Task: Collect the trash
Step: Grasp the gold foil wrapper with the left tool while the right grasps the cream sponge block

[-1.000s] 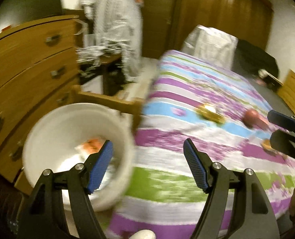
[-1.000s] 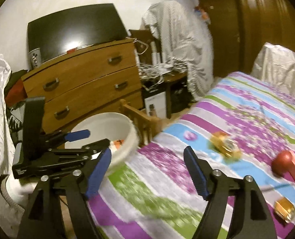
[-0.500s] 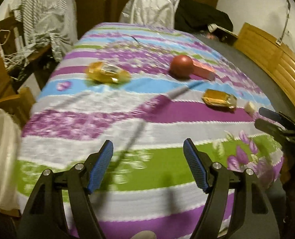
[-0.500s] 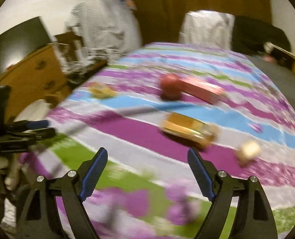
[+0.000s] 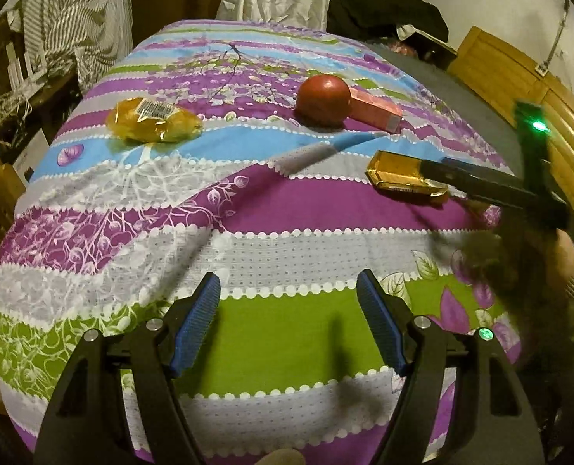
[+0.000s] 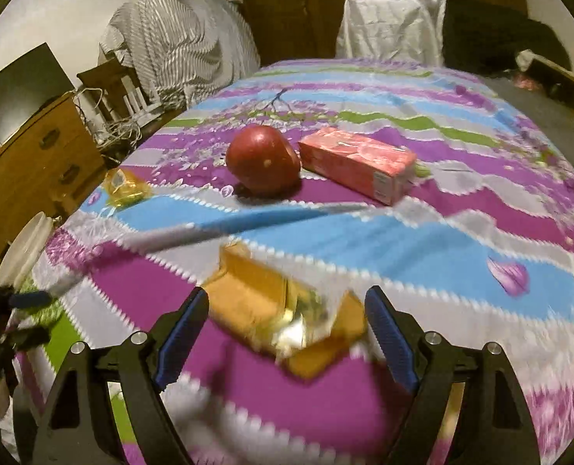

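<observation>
The right gripper (image 6: 287,329) hangs low over the striped bedspread (image 6: 422,248) with its jaws apart, and a gold foil wrapper (image 6: 283,317) lies on the cloth between its blue pads (image 6: 180,335); none of them seems to press on it yet, though the wrapper is blurred. The left gripper (image 5: 289,321) is also spread wide, with only green and white cloth in its gap and nothing held. Other litter lies farther up the bed: a yellow plastic bag (image 5: 153,120) off to the left, and a pink carton (image 6: 358,164) just beside a red apple (image 6: 263,159), which looks like food rather than rubbish. The white bin (image 6: 25,250) shows at the bed's left edge. To take the wrapper well, the right gripper should probably drop until both pads straddle its narrow width, then close squarely on the firm body and not the crinkled foil end, which would likely slip. Catching the bedspread in the pinch is the main risk, so the tips should stop just at the cloth.
</observation>
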Tool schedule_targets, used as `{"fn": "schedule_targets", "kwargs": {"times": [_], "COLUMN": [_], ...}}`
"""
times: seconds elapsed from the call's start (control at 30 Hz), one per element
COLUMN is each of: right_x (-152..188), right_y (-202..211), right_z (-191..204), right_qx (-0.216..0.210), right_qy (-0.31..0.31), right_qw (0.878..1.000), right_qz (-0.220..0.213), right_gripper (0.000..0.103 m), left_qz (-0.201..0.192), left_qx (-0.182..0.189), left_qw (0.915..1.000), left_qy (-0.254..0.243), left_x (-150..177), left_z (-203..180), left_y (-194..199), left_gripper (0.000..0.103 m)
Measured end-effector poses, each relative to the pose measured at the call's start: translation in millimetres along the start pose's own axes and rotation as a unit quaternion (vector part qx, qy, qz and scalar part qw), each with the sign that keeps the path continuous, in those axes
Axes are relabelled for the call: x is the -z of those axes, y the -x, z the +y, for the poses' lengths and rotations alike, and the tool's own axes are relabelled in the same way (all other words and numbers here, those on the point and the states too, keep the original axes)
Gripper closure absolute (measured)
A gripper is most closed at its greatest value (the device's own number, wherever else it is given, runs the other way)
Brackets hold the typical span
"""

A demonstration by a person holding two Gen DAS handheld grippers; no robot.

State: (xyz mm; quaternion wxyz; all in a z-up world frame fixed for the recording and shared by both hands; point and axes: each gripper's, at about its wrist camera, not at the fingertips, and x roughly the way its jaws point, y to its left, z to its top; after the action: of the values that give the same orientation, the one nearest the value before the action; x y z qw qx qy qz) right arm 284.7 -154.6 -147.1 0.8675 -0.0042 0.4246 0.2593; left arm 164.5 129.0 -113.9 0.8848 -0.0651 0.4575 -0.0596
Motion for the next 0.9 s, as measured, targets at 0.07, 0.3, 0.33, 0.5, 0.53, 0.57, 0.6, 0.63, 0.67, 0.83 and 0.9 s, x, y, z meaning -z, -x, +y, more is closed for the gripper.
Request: {"fn": "schedule_targets", "kwargs": {"times": [0.07, 0.3, 0.33, 0.5, 0.53, 0.57, 0.6, 0.63, 0.67, 0.83, 0.9], "right_x": [-1, 37, 42, 58, 60, 62, 64, 66, 67, 66, 59], "right_y": [-7, 42, 50, 103, 113, 118, 122, 124, 122, 92, 78], "right_z": [1, 65, 74, 58, 43, 35, 22, 11, -3, -35, -45], "right_qx": [-0.013, -0.233, -0.254, -0.161, -0.116, -0.085, -0.036, -0.002, 0.036, 0.081, 0.082], "right_qy": [-0.006, -0.016, -0.011, -0.01, -0.024, -0.034, -0.048, -0.057, -0.064, -0.053, -0.037], "right_qw": [1.0, 0.971, 0.965, 0.987, 0.992, 0.994, 0.996, 0.996, 0.995, 0.995, 0.996], "right_qz": [0.022, 0.057, 0.059, -0.018, -0.041, -0.051, -0.062, -0.069, -0.07, -0.032, -0.016], "right_gripper": [0.02, 0.02, 0.02, 0.02, 0.02, 0.02, 0.019, 0.018, 0.018, 0.017, 0.017], "left_qz": [-0.001, -0.011, -0.012, -0.015, -0.015, -0.015, -0.014, -0.014, -0.013, 0.007, 0.012], "left_qx": [0.002, 0.008, 0.01, 0.013, 0.015, 0.018, 0.021, 0.022, 0.027, 0.016, 0.004], "left_qw": [1.0, 0.9996, 0.9994, 0.9996, 0.9996, 0.9996, 0.9996, 0.9996, 0.9995, 0.9997, 0.9996], "left_qy": [0.002, 0.023, 0.03, 0.02, 0.018, 0.016, 0.013, 0.01, 0.007, -0.019, -0.026], "left_x": [1, -1, -3, -18, -22, -28, -36, -41, -49, -73, -80], "left_z": [0, 7, 8, -6, -11, -18, -27, -33, -43, -82, -92], "left_y": [2, 9, 10, 5, 3, -3, -9, -14, -22, -64, -77], "left_gripper": [0.033, 0.033, 0.033, 0.028, 0.026, 0.023, 0.021, 0.021, 0.02, 0.019, 0.019]}}
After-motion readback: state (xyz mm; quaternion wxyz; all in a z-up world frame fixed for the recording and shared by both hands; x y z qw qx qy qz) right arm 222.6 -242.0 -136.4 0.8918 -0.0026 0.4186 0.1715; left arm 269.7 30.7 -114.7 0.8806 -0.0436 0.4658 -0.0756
